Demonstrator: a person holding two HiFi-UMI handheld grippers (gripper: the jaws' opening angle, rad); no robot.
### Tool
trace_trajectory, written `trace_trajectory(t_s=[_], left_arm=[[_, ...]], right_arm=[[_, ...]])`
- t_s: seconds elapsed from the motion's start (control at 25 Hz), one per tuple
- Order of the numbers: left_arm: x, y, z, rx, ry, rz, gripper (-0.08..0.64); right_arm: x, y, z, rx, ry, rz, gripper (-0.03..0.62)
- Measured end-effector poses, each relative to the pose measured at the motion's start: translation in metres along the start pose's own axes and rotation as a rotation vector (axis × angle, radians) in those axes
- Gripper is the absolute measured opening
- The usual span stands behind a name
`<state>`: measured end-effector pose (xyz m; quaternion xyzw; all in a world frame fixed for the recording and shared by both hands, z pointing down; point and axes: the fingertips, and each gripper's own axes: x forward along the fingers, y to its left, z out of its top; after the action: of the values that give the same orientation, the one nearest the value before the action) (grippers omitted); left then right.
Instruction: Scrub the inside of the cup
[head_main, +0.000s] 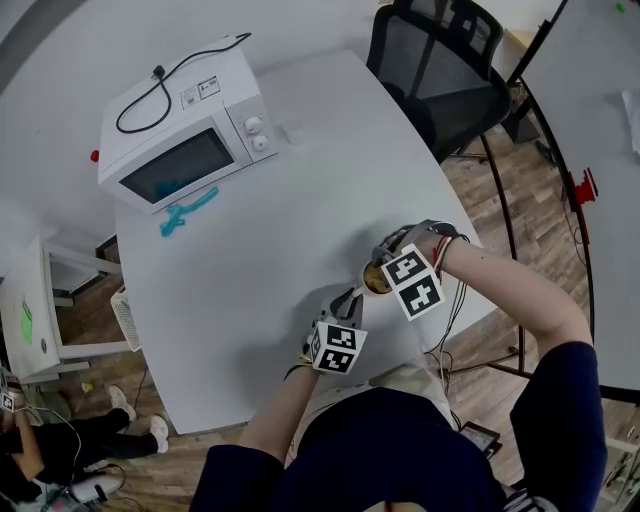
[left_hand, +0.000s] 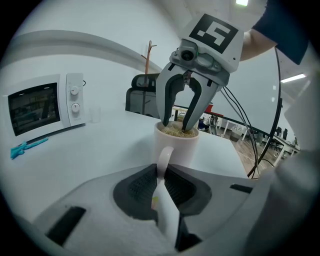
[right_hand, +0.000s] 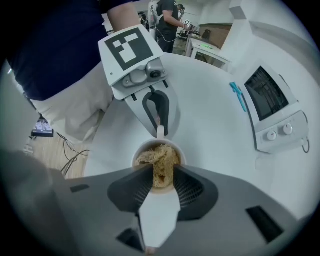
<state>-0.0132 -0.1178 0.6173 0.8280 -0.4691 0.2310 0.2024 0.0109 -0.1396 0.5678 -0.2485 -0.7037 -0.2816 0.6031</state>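
A white cup (head_main: 372, 284) stands near the front edge of the white table (head_main: 270, 220). My left gripper (head_main: 350, 298) is shut on the cup's handle (left_hand: 164, 159) and holds the cup (left_hand: 175, 147) upright. From above, my right gripper (head_main: 381, 274) points straight down into the cup. Its fingers (left_hand: 165, 107) reach just inside the rim. Between the jaws of the right gripper (right_hand: 161, 174) sits a tan fibrous scrub pad (right_hand: 161, 165), gripped on both sides and filling much of the cup's mouth (right_hand: 137, 152). The cup's bottom is hidden by the pad.
A white microwave (head_main: 185, 125) stands at the table's far left, with a teal tool (head_main: 187, 212) lying in front of it. A black office chair (head_main: 440, 70) is behind the table's far right corner. The table's front edge runs close to the cup.
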Motion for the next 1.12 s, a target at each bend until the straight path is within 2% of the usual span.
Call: trace_trajectory(t_s=[0.24, 0.44, 0.6, 0.96, 1.12], left_arm=[[0.0, 0.0, 0.0, 0.002, 0.005, 0.0, 0.046], [0.0, 0.001, 0.0, -0.006, 0.005, 0.004, 0.047], [0.001, 0.001, 0.001, -0.013, 0.003, 0.009, 0.047], [0.003, -0.002, 0.001, -0.003, 0.006, 0.003, 0.048], [0.002, -0.001, 0.001, -0.004, 0.007, 0.0, 0.048]], right_arm=[[0.007, 0.001, 0.004, -0.057, -0.005, 0.034, 0.132], [0.011, 0.003, 0.003, -0.066, -0.029, 0.004, 0.13], [0.015, 0.001, -0.001, -0.079, -0.008, -0.024, 0.117], [0.017, -0.003, -0.006, -0.032, -0.017, -0.009, 0.055], [0.016, -0.005, -0.005, 0.029, -0.034, 0.01, 0.043]])
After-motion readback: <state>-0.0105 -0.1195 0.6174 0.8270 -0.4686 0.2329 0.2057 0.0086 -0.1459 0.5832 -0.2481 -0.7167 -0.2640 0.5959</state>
